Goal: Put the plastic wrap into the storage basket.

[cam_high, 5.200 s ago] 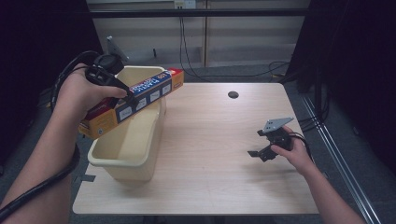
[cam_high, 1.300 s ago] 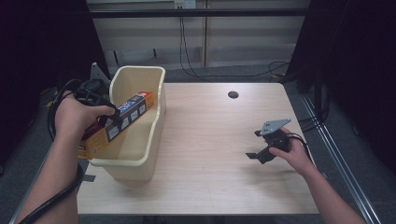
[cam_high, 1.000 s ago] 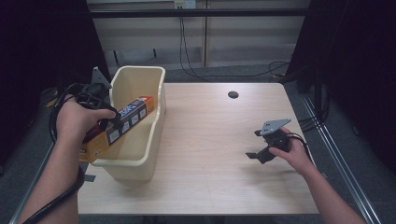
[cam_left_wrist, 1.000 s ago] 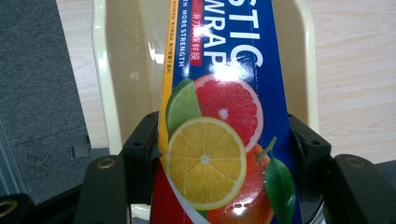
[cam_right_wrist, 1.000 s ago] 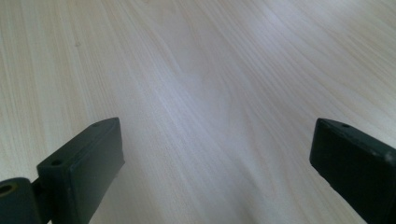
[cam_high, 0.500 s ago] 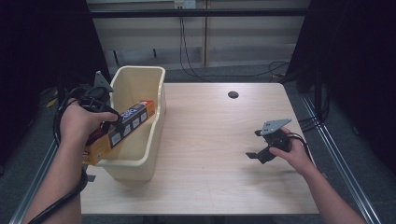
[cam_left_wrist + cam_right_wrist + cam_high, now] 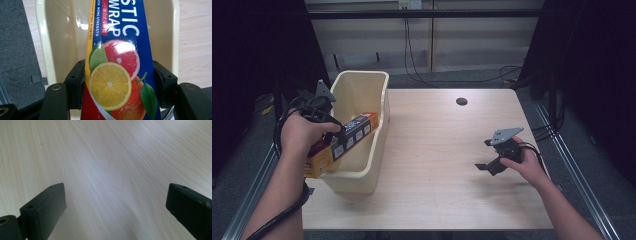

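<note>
Inside the smooth cream tub (image 7: 379, 132), glossy cardboard plastic-wrap box (image 7: 117, 75) slants.

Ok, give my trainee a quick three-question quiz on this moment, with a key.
1. True or false: the left gripper is shut on the plastic wrap box.
2. Where does the far end of the box point? A) into the cream bin B) at the table's dark hole C) at the floor
3. What lies between the jaws of the right gripper?

Key: 1 true. 2 A. 3 nothing; they stand open over the bare wooden table.
</note>
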Tool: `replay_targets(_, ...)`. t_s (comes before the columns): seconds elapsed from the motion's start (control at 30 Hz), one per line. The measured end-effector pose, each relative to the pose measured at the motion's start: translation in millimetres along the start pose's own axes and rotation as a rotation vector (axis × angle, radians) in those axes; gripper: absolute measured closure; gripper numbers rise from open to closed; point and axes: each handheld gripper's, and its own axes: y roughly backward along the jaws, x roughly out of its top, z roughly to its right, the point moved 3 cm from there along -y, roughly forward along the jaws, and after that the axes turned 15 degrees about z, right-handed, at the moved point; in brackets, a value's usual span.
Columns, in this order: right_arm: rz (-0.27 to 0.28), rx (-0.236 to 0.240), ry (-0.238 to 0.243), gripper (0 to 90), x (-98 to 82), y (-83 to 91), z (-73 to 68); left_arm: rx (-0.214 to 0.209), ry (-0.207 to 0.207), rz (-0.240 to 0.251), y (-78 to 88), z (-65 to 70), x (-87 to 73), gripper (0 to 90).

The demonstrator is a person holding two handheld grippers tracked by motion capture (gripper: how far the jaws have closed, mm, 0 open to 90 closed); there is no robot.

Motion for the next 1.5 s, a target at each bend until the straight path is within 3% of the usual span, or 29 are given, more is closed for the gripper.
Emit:
replay_targets(0.73, 0.004, 0.004, -0.001, 2.5, 0.0, 0.5, 0.6, -0.002, 0.019, -0.019, -15.0, 3.1, 0.4, 38.8)
replay_targets(0.97, 0.005, 0.003, -0.002, 2.5, 0.1, 0.2, 0.6, -0.003, 0.004, -0.005, -10.3, 5.1, 2.8, 38.1)
replay_targets(1.07, 0.003, -0.002, -0.001, 2.5, -0.3, 0.4, 0.3, -0.063, 0.016, 0.065, -1.1, 6.5, 8.6, 38.2)
replay_targets(1.1, 0.000, -0.001, 0.002, 2.5, -0.8, 0.5, 0.3, -0.054, 0.010, 0.075, 1.9, 8.3, 10.0, 38.2)
replay_targets(1.5, 0.005, 0.001, -0.003, 2.5, 0.7, 1.9, -1.0, -0.123, -0.053, 0.142, 8.1, 35.2, 21.9, 32.9)
